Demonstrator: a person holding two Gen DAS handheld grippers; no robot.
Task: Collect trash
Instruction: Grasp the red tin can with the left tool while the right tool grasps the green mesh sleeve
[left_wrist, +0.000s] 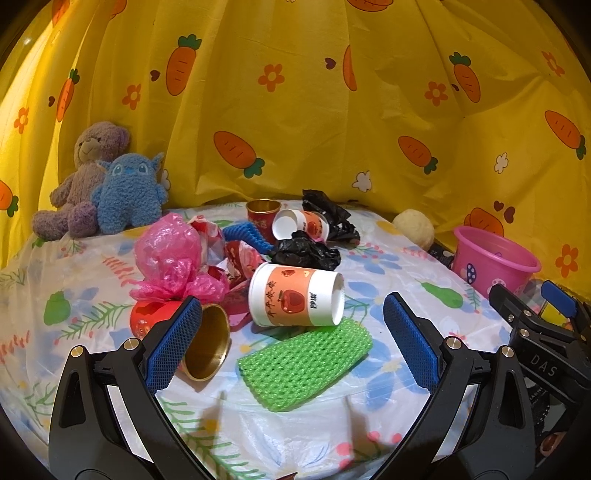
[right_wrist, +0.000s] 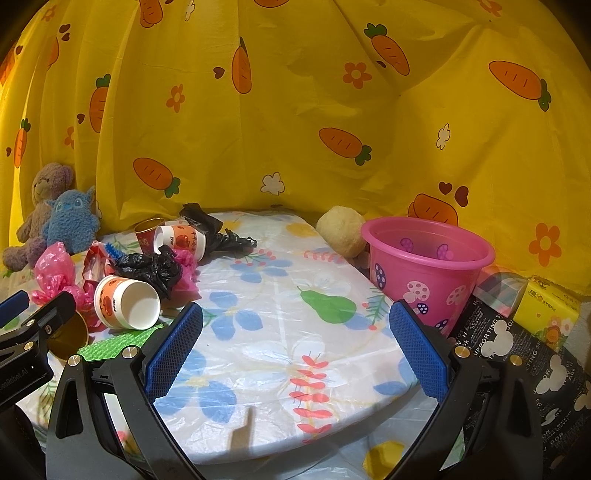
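On a flower-print tabletop backed by a carrot-pattern yellow curtain, the left claw hangs with its blue pads spread wide and gripping nothing, framing a green foam net that lies flat just ahead of it. Its left pad sits close against a gold-lined red cup lying on its side; whether they touch cannot be told. Just behind the net lies a white paper cup printed with apples, mouth turned right, and beyond it a heap of trash: a crumpled pink bag, black bags, a second paper cup and another red cup.

Off to the right, the pink bucket stands upright near the tabletop's far right corner, apparently empty, and looks the likely bin. The right claw also hangs wide apart over bare cloth, holding nothing and touching nothing, with the bucket just beyond its right pad.

The net appears the nearest pick. A clean grab likely means lowering the left claw so both pads straddle the soft mesh, closing without snagging the cloth or nudging the cups beside it, then carrying it across to the bucket. Plush toys sit well clear at the back left.
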